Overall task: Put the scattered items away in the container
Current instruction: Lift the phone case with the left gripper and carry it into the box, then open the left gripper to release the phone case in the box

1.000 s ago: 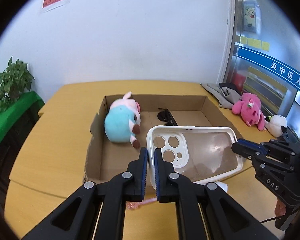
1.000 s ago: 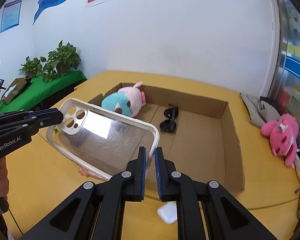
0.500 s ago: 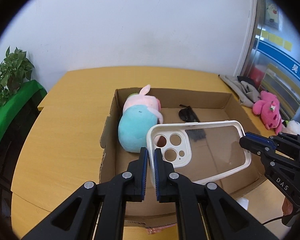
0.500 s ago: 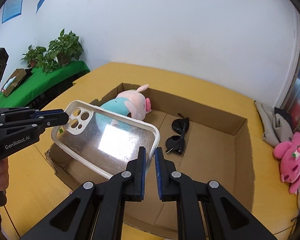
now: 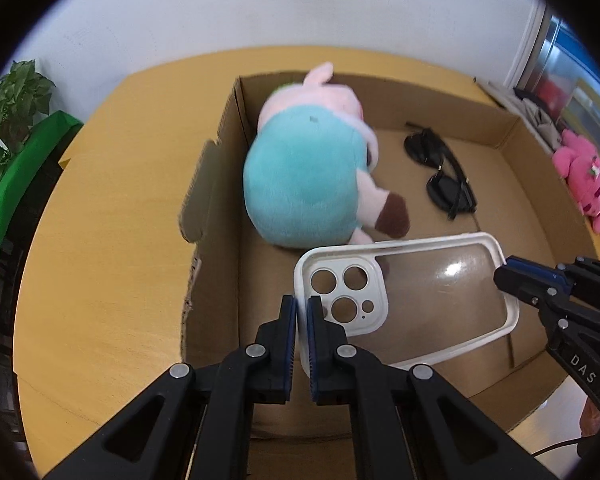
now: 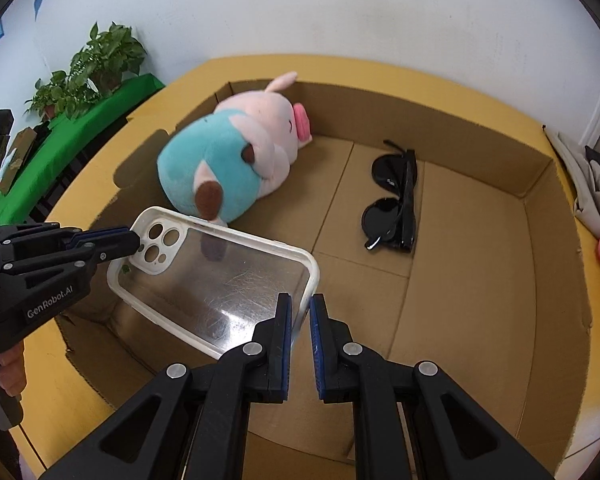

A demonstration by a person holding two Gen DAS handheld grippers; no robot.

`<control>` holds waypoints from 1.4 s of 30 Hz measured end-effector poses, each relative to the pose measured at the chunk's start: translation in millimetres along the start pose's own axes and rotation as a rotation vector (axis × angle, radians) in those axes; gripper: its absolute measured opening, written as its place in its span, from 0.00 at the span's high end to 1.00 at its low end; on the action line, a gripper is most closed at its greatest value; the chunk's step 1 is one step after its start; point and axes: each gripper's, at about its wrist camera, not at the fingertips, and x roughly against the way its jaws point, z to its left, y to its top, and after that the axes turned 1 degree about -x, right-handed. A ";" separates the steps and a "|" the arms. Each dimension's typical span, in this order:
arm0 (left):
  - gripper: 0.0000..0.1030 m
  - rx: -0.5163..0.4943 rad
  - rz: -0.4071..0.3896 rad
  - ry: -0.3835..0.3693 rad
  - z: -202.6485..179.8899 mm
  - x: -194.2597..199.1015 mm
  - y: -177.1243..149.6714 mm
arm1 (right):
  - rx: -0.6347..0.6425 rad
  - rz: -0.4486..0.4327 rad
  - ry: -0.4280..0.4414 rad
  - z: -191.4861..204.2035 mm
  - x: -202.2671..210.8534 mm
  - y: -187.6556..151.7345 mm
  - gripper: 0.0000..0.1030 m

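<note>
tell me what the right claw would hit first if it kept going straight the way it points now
Probably the bare cardboard floor of the box. The right claw, clamped on the phone case, aims down into open floor, with the sunglasses further ahead. Depth is uncertain.

Bright, even light fills both fisheye views; glare glints on the clear phone case (image 5: 440, 292). Edges curve and darken to black corners. The plush toy (image 5: 304, 176) looks slightly soft.

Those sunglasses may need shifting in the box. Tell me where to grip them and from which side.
Grip the sunglasses across the bridge between the two lenses, coming straight down from above. They lie folded and flat on the cardboard box floor, apart from the plush pig.
</note>
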 end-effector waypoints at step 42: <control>0.36 0.012 -0.169 0.060 -13.5 56.2 -28.4 | -0.058 -0.108 0.026 -2.9 45.0 -40.4 0.06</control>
